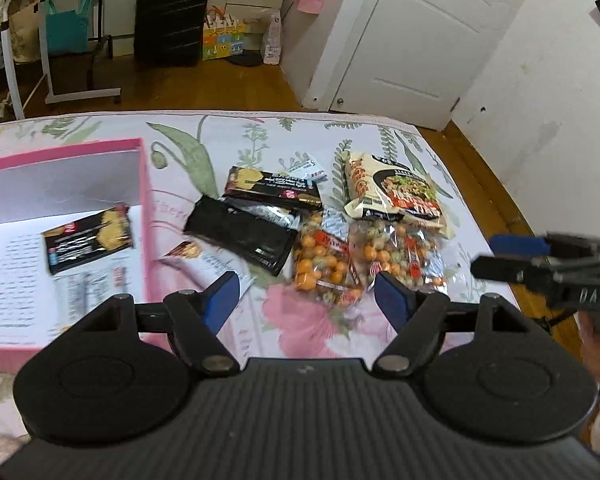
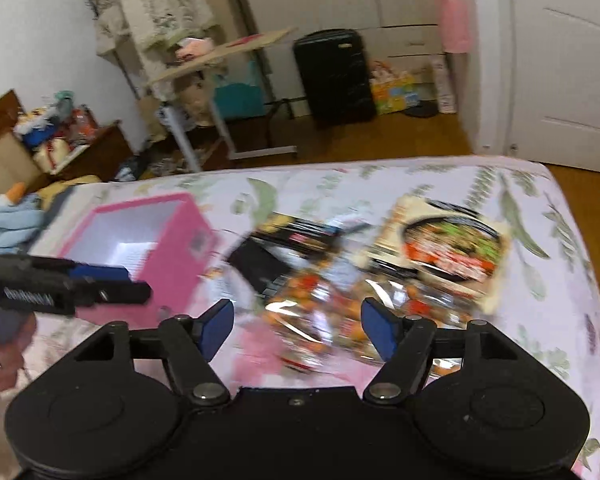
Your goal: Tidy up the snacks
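Observation:
A pink box [image 1: 146, 200] lies open at the left on the floral bedsheet, with one black cracker pack [image 1: 90, 240] inside it. To its right is a pile of snacks: a second cracker pack [image 1: 272, 188], a plain black pack [image 1: 240, 236], two clear bags of orange balls [image 1: 320, 264] and a cream noodle pack [image 1: 396, 196]. My left gripper [image 1: 306, 296] is open and empty, just short of the orange bags. My right gripper [image 2: 298, 324] is also open and empty over the blurred orange bags [image 2: 324, 312], with the noodle pack [image 2: 448, 248] beyond it.
The bed ends at a rounded far edge [image 1: 300, 114], with wooden floor [image 1: 220, 84] beyond. Past it stand a black suitcase [image 1: 172, 12], a rolling desk [image 1: 60, 40] and a white door [image 1: 432, 28]. A hand [image 2: 0, 356] holds the left gripper near the pink box [image 2: 180, 264].

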The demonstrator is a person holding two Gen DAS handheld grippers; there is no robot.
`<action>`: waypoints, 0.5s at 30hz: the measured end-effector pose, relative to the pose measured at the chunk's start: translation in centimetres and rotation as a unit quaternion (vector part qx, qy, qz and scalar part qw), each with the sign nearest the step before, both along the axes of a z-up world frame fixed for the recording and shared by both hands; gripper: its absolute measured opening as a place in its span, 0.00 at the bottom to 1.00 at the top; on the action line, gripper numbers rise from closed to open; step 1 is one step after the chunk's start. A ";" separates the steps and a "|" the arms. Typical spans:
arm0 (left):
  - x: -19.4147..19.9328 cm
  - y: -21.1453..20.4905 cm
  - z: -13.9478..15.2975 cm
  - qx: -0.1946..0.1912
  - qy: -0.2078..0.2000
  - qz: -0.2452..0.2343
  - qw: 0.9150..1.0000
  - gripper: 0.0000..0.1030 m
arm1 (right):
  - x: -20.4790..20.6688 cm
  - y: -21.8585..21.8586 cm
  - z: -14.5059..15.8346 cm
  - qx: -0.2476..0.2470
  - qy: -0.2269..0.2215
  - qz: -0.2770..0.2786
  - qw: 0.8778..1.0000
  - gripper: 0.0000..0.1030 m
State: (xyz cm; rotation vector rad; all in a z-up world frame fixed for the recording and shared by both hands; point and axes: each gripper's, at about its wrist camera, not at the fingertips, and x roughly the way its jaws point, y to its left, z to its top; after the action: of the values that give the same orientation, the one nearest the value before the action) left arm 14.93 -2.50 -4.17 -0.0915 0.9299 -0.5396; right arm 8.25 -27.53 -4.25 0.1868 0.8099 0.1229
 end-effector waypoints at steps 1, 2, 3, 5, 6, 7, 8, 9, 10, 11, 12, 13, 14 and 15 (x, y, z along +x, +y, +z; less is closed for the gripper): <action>0.4 -0.7 -0.7 0.001 0.003 -0.003 1.000 0.70 | -0.1 -0.7 -0.7 -0.002 0.000 -0.008 1.000 0.74; 0.6 -1.3 -1.3 0.004 0.009 -0.009 1.000 0.69 | -0.2 -1.6 -1.6 -0.005 0.001 -0.021 1.000 0.74; 1.0 -2.2 -2.1 0.013 0.021 -0.019 1.000 0.68 | -0.3 -2.5 -2.5 -0.008 0.001 -0.033 0.999 0.74; 1.4 -3.5 -3.2 0.015 0.030 -0.030 0.999 0.67 | -0.4 -4.2 -4.1 -0.009 0.002 -0.060 0.998 0.74; 1.5 -4.1 -3.9 0.008 0.031 -0.036 0.999 0.66 | -0.4 -5.1 -4.9 -0.009 0.005 -0.073 0.997 0.74; 1.7 -4.7 -4.4 0.006 0.032 -0.039 0.999 0.62 | -0.3 -6.0 -5.7 -0.010 0.008 -0.086 0.996 0.74; 1.8 -5.3 -5.0 0.007 0.033 -0.043 0.999 0.59 | -0.3 -6.7 -6.3 -0.010 0.009 -0.096 0.995 0.74; 2.0 -6.1 -5.6 0.008 0.032 -0.047 0.998 0.56 | -0.4 -7.6 -6.9 -0.007 0.009 -0.104 0.994 0.74; 2.3 -6.8 -6.2 0.008 0.028 -0.051 0.998 0.54 | -0.3 -8.2 -7.3 -0.004 0.009 -0.112 0.994 0.74; 2.5 -7.4 -6.6 0.008 0.025 -0.054 0.998 0.52 | -0.2 -9.0 -7.9 -0.003 0.010 -0.123 0.992 0.74; 2.8 -8.1 -7.1 0.010 0.022 -0.058 0.998 0.50 | -0.1 -9.6 -8.3 -0.001 0.012 -0.136 0.991 0.74; 3.0 -8.7 -7.6 0.011 0.018 -0.062 0.998 0.47 | 0.0 -10.4 -8.8 0.002 0.016 -0.151 0.988 0.74; 3.4 -9.4 -8.1 0.011 0.015 -0.067 0.998 0.45 | 0.0 -10.9 -9.1 0.006 0.017 -0.162 0.987 0.74; 3.7 -10.1 -8.6 0.012 0.012 -0.071 0.997 0.43 | 0.1 -11.6 -9.6 0.015 0.018 -0.168 0.985 0.74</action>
State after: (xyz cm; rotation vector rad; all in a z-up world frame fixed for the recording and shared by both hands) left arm 18.61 -12.56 -12.72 -0.0113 0.9710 -0.6594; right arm 8.30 -39.17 -13.88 0.3527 0.8020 -0.1874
